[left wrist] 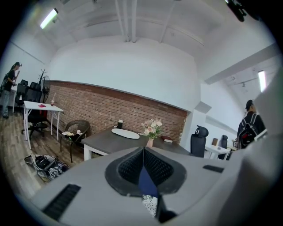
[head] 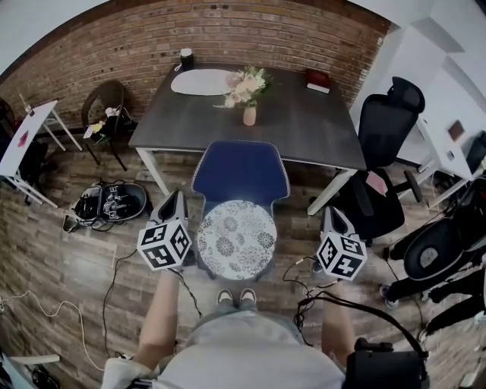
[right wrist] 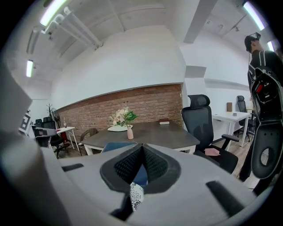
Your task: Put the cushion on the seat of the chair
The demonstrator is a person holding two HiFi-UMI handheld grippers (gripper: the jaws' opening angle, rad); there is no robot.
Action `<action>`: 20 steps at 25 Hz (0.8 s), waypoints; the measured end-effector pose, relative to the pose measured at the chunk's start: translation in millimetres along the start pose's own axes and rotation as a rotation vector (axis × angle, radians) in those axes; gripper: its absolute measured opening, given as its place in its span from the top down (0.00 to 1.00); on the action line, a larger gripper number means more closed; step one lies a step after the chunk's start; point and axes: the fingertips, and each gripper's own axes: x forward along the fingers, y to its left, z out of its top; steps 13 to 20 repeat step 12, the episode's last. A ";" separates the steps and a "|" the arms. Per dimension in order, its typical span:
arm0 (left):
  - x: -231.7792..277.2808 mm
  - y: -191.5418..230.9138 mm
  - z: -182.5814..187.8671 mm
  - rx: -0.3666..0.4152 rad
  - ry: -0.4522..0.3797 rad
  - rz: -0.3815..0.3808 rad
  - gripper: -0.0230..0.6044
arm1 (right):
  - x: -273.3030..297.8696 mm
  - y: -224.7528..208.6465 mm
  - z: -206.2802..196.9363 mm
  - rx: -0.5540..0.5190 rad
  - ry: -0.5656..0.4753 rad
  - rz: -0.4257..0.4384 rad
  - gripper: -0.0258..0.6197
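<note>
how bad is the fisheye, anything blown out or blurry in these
Head view: heavy fisheye, the red brick wall bows and the corners go black; light is even and the round floral-print cushion reads sharp. Left gripper view: the ceiling tube light is blown out. Right gripper view: the ceiling strip light glares too, with a dark ring around the frame.

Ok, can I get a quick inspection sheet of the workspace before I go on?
Surface: blue chair, seat covered by the cushion.
Job's things: round white floral-patterned cushion, lying on the seat.
Clutter: open black case on the wooden floor.
Grippers: left gripper and right gripper flank the cushion, apart from it; jaws together, nothing held.
Cables: black cable across the floor.
Surroundings: dark table, flower vase, black office chair.
</note>
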 end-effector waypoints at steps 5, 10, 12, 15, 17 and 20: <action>1.6 -0.5 -5.3 -0.004 0.011 -0.001 0.95 | -2.0 -0.9 -2.6 -0.013 0.007 -0.010 0.96; 4.1 -0.2 -8.8 -0.001 0.020 -0.002 0.95 | -1.2 -1.4 -4.2 -0.011 0.008 -0.012 0.96; 4.2 0.4 -12.1 0.002 0.028 -0.002 0.95 | -1.1 -1.0 -6.8 -0.011 0.012 -0.012 0.96; 4.2 0.4 -12.1 0.002 0.028 -0.002 0.95 | -1.1 -1.0 -6.8 -0.011 0.012 -0.012 0.96; 4.2 0.4 -12.1 0.002 0.028 -0.002 0.95 | -1.1 -1.0 -6.8 -0.011 0.012 -0.012 0.96; 4.2 0.4 -12.1 0.002 0.028 -0.002 0.95 | -1.1 -1.0 -6.8 -0.011 0.012 -0.012 0.96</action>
